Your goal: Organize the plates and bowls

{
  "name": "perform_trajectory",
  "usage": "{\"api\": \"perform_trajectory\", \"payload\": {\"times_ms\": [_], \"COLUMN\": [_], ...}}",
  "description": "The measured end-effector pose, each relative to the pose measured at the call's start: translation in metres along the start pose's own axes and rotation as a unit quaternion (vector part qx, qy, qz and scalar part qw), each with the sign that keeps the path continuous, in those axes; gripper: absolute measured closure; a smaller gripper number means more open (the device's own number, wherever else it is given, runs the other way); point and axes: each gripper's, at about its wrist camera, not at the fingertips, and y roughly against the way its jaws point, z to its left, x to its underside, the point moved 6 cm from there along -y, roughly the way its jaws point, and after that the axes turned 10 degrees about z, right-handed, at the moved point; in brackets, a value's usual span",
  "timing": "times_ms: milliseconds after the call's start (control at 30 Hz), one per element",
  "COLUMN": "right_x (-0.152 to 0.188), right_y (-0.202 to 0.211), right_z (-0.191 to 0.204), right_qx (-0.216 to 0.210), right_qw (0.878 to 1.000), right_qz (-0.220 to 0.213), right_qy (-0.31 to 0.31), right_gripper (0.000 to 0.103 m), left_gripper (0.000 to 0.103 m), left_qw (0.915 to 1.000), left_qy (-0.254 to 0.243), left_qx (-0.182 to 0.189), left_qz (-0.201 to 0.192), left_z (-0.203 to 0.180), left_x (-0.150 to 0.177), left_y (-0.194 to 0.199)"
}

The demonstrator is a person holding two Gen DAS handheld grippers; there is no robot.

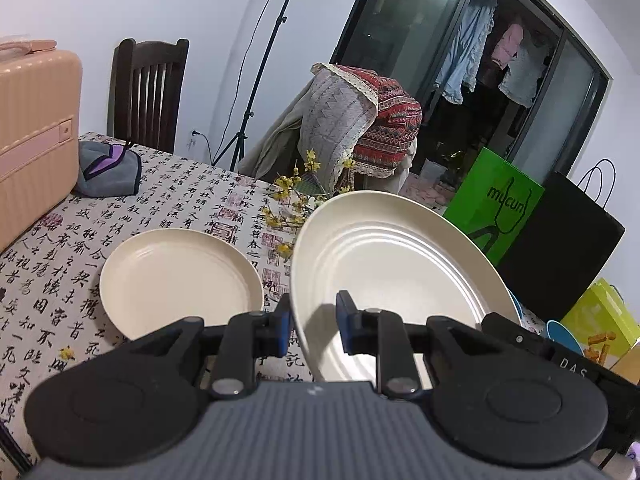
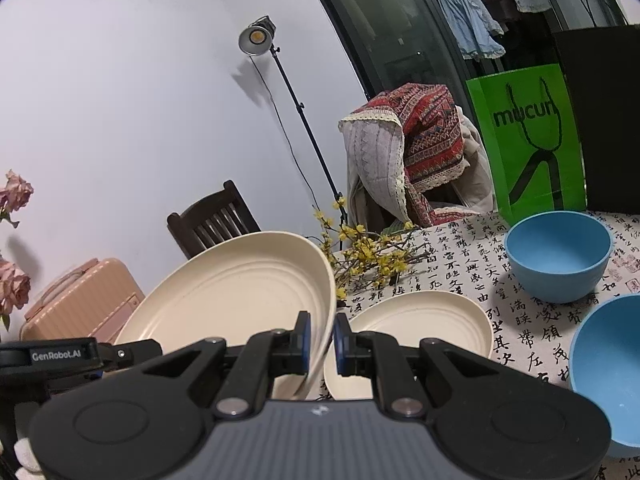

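Two tongs, left tongs and right tongs, each clamped narrowly on raised cream plate rim

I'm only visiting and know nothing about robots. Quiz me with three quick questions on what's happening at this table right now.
1. True or false: the left gripper and the right gripper both grip the same lifted plate.
2. How many blue bowls stand on the tablecloth?
3. The second plate is: A) lying flat on the tablecloth, B) inside a bowl, C) on the chair.
Key: 1 true; 2 two; 3 A.
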Motion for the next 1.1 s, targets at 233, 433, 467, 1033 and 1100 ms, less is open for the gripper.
{"api": "perform_trajectory", "payload": {"times_ms": [233,433,467,1033,1100], "right_x": [0.006,0.013,0.014,0.033,0.035], "right_y": [0.02,0.037,0.039,0.063,0.066], "right_z": [-0.002,-0.01,-0.011,-0.019,-0.02], "right_qx": [-0.002,0.004,0.006,0.015,0.014], "right_qw": [1.0,1.0,1.0,0.999,0.999], "right_qz": [-0.005,-0.015,-0.016,-0.033,-0.037], "right_qy": [-0.009,-0.011,-0.011,-0.007,-0.01], "right_gripper": [0.091,0.091,0.091,0.091,0.091], "left_gripper": [0.08,0.08,0.08,0.08,0.08], "left_qw": [0.9999,0.9995,0.9994,0.9984,0.9981], "left_qy": [-0.011,-0.023,-0.024,-0.041,-0.043], "left_qx": [0.008,0.023,0.026,0.04,0.044], "left_qz": [-0.003,0.0,0.002,-0.002,-0.001], "left_z": [-0.008,-0.018,-0.019,-0.03,-0.031], "left_x": [0.009,0.02,0.022,0.04,0.042], "left_y": [0.014,0.018,0.018,0.023,0.024]}}
